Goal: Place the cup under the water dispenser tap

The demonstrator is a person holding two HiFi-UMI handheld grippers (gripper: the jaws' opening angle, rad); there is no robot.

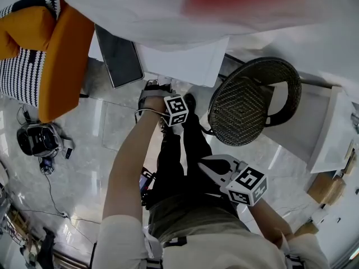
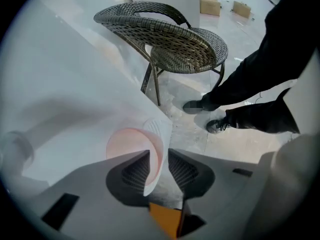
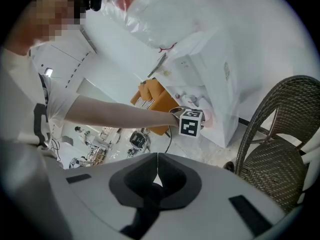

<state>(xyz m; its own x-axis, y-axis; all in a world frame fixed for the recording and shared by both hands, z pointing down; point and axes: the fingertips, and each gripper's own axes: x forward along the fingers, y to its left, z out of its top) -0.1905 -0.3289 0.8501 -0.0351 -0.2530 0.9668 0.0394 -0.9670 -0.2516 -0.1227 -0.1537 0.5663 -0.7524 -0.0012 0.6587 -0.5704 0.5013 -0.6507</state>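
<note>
Wicker chair [image 2: 170, 44] stands beside a white ledge [image 2: 75, 84]. At the ledge's near corner is the cup [image 2: 130, 141], thin-walled and likely light and easily crushed, best held gently by its rim. Left tongs [image 2: 159, 152] straddle that rim loosely, without pinching; right tongs [image 3: 157, 155] are closed and empty.

No words, brands or numbers are showing clearly enough to read in any view. In the head view, the left marker cube [image 1: 175, 110] near the centre and the right marker cube [image 1: 247, 185] at lower right are showing only black-and-white square patterns. In the right gripper view, a small grey label [image 3: 227, 71] is sitting on the white cabinet at upper right, too small to make out. Red print on the plastic wrapping [image 3: 165, 14] at the top is blurring beyond reading.
</note>
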